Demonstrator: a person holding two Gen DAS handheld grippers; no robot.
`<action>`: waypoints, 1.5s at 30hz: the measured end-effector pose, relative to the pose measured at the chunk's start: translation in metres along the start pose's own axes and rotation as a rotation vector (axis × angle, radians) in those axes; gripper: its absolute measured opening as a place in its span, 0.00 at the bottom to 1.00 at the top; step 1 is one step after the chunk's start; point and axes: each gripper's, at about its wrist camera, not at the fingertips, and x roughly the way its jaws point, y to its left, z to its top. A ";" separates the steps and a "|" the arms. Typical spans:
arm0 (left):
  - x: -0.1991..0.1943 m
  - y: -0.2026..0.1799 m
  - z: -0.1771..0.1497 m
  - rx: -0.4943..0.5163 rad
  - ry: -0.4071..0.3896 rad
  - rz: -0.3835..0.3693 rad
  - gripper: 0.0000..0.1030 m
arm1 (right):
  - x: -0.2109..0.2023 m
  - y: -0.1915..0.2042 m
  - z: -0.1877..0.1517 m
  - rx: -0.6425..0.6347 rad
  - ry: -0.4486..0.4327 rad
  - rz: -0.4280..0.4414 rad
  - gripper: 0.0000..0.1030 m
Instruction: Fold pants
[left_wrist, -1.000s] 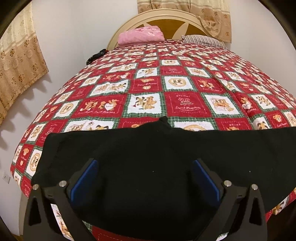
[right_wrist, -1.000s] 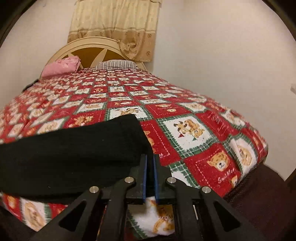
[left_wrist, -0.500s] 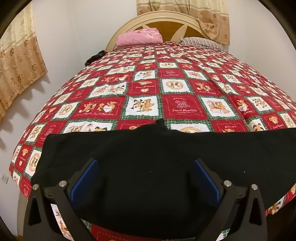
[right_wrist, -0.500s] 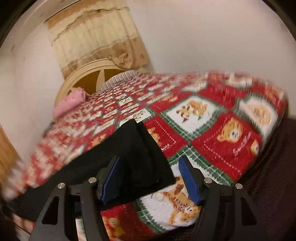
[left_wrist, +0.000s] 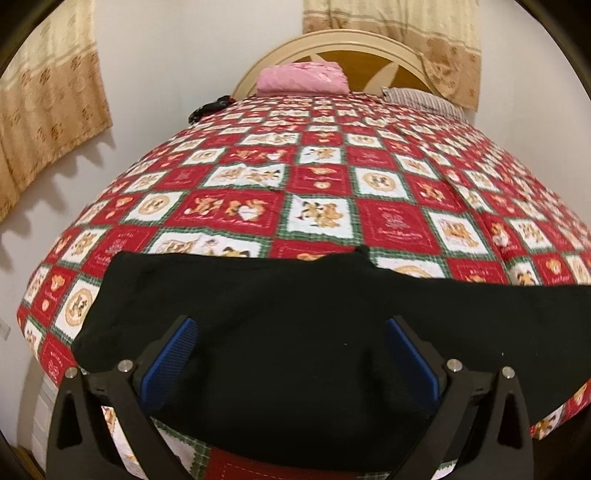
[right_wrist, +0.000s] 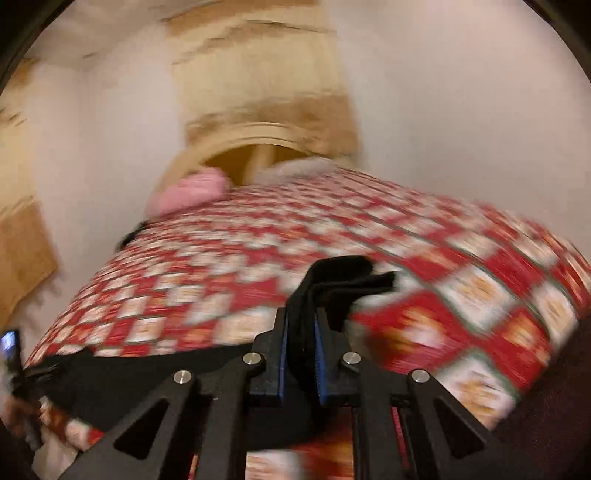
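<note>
Pants (left_wrist: 295, 332) lay across near edge of bed (left_wrist: 321, 184). Left gripper (left_wrist: 291, 347) jaws spread above them. Right gripper (right_wrist: 301, 354) jaws, just closing, pinched lifted right end. Far quilt bare.

We note plain white walls (left_wrist: 177, 74), a bed under a red checked quilt (left_wrist: 321, 184), a cream arched headboard (left_wrist: 332, 40), a pink pillow (left_wrist: 303, 77), a striped pillow (left_wrist: 421, 99), and beige patterned curtains (left_wrist: 391, 33).

Black pants (left_wrist: 295, 332), red-checked quilt (left_wrist: 321, 184)
</note>
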 end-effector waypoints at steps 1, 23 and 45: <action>0.000 0.004 -0.001 -0.014 -0.001 -0.005 1.00 | 0.005 0.025 0.000 -0.028 0.004 0.060 0.12; 0.010 0.051 -0.014 -0.060 -0.007 0.003 1.00 | 0.093 0.264 -0.150 -0.450 0.265 0.538 0.49; 0.011 0.019 -0.012 0.093 -0.039 0.029 1.00 | 0.095 0.124 -0.085 0.128 0.240 0.475 0.28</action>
